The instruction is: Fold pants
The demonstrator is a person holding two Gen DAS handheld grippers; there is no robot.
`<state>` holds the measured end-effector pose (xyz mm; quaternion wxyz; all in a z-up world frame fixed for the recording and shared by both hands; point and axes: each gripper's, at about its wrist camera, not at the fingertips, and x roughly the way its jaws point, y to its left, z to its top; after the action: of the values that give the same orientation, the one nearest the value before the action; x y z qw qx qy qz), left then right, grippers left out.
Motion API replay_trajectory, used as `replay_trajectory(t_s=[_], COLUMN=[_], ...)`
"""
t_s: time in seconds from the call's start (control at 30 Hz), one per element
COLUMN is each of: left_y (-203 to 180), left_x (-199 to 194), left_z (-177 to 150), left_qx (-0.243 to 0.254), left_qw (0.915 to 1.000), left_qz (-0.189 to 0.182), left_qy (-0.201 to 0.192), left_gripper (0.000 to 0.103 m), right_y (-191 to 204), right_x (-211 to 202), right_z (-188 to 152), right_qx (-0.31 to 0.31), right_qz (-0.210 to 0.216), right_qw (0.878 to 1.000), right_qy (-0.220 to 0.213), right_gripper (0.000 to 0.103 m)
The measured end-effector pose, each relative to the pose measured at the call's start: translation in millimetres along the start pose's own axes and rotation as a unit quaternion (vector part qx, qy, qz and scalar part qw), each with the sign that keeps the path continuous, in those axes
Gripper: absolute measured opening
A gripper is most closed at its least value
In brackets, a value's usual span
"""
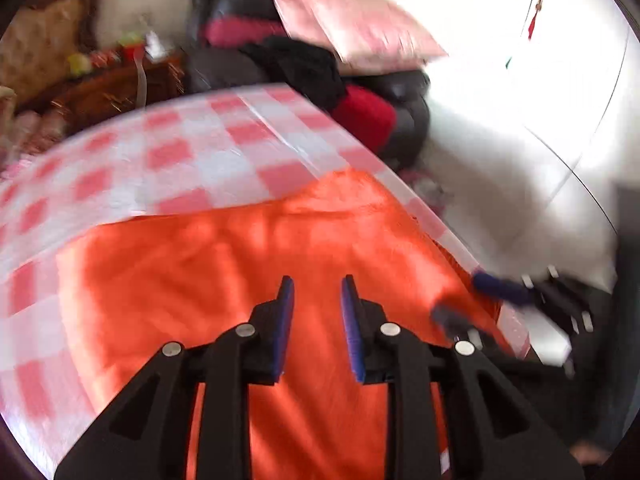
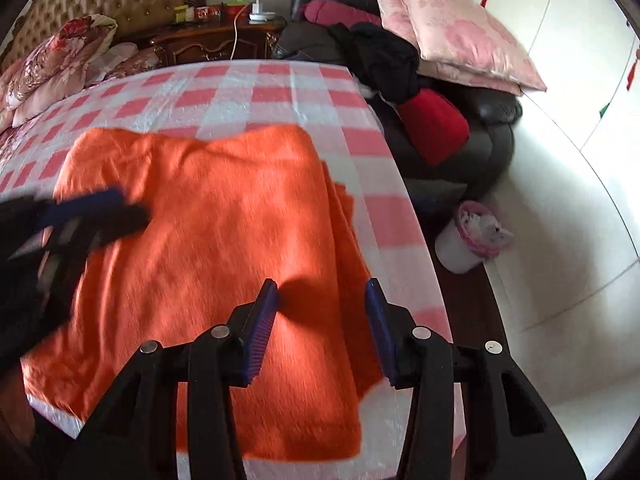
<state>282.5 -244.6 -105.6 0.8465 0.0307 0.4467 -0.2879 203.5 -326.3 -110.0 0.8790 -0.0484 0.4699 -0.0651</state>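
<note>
The orange pants [image 2: 208, 232] lie folded into a broad rectangle on the pink-and-white checked bed [image 2: 248, 88]. They also fill the near part of the left wrist view [image 1: 224, 264]. My left gripper [image 1: 317, 284] is open and empty, a little above the middle of the pants. It shows blurred at the left of the right wrist view [image 2: 100, 216]. My right gripper [image 2: 322, 284] is open and empty above the pants' right edge. It shows blurred at the bed's right edge in the left wrist view [image 1: 480, 296].
A dark sofa [image 2: 492, 120] piled with pink cushions [image 2: 460, 32], a red cushion [image 2: 434, 124] and black clothes stands past the bed's far right corner. A small bin [image 2: 468, 240] stands on the floor to the right. A wooden nightstand [image 2: 216, 40] and headboard stand behind.
</note>
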Motion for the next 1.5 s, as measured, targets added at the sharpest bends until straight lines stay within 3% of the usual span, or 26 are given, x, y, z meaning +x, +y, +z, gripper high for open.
replay_trajectory(t_s=[0.07, 0.17, 0.2, 0.27, 0.37, 0.53, 0.67, 0.83, 0.97, 1.5], left_y=[-2.0, 2.0, 3.2, 5.7, 8.7, 8.2, -7.5, -26.9, -34.6, -34.3], left_x=[24.7, 27.5, 23.2, 6.3, -27.9, -98.3, -148.2, -197.0, -219.1, -213.4], left_z=[9.4, 15.9, 14.0, 8.5, -11.1, -70.8, -113.1, -145.2, -149.8, -143.5], left_qx=[0.005, -0.008, -0.015, -0.020, -0.031, -0.075, -0.070, -0.067, -0.058, -0.065], left_qw=[0.9995, 0.9994, 0.9993, 0.9986, 0.9976, 0.9927, 0.9910, 0.9925, 0.9898, 0.9879], left_qz=[0.008, 0.028, 0.030, 0.048, 0.052, 0.082, 0.097, 0.077, 0.094, 0.113], left_qy=[0.030, 0.021, 0.013, -0.011, -0.033, -0.048, -0.061, -0.067, -0.090, -0.084], left_gripper=[0.025, 0.026, 0.036, 0.047, 0.053, 0.079, 0.101, 0.101, 0.101, 0.101], right_y=[-3.7, -5.8, -6.2, -9.1, -13.5, -11.7, -7.3, 1.0, -0.2, -9.1], right_x=[1.7, -1.1, -4.4, -13.1, -27.5, -64.1, -100.9, -139.8, -160.8, -166.7], right_z=[-9.5, -17.2, -18.3, -21.4, -29.5, -46.1, -65.3, -92.8, -99.7, -96.4], right_qx=[0.008, 0.012, 0.013, 0.019, 0.031, 0.040, 0.052, 0.052, 0.056, 0.066], right_qz=[0.000, -0.005, -0.008, -0.014, -0.021, -0.041, -0.061, -0.069, -0.068, -0.077], right_qw=[1.000, 1.000, 1.000, 1.000, 0.999, 0.998, 0.996, 0.995, 0.994, 0.992], right_qy=[0.008, 0.013, 0.012, 0.010, 0.008, -0.014, -0.036, -0.055, -0.065, -0.071], right_gripper=[0.046, 0.049, 0.049, 0.050, 0.052, 0.063, 0.068, 0.068, 0.069, 0.069])
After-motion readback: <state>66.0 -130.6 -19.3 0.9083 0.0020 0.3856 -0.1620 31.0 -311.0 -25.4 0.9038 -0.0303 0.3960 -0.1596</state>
